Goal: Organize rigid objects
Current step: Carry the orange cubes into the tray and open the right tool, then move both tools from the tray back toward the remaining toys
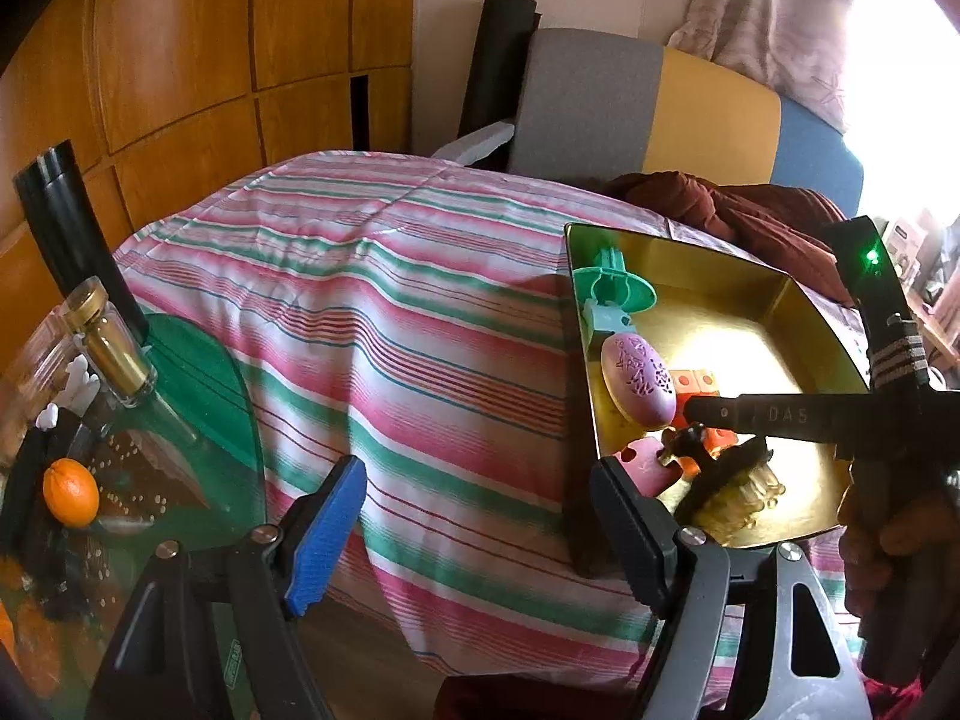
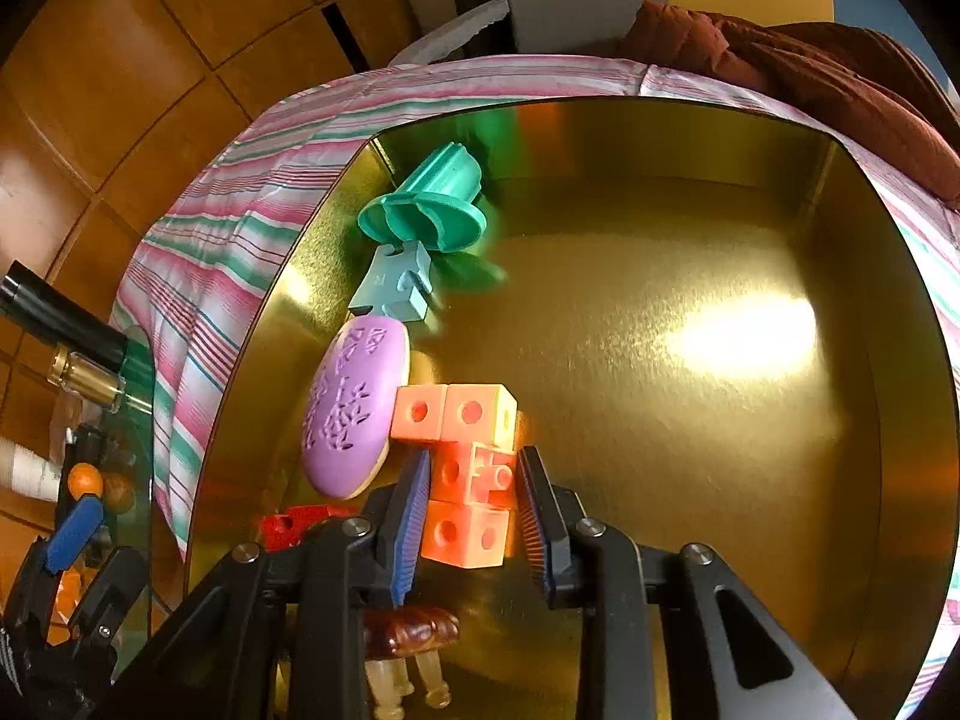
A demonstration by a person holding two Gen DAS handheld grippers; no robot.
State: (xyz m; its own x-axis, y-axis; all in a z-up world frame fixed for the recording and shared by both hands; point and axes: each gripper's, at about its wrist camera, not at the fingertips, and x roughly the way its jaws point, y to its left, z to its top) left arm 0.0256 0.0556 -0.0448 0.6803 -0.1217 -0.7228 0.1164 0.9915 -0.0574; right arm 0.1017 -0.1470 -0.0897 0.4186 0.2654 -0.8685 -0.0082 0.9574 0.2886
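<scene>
Right claw (image 2: 471,516) clamped on orange block cluster (image 2: 468,480), its long axis pointed away along the fingers, inside gold tin (image 2: 690,420), left claw (image 1: 480,531) apart, empty, above striped cloth (image 1: 390,330).

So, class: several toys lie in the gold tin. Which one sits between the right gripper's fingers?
The orange block cluster. It sits between the right gripper fingers, while the purple oval and teal funnel piece lie farther left along the gold tin wall.

The right hand-held gripper (image 1: 708,414) bears the letters "DAS" on its finger.
</scene>
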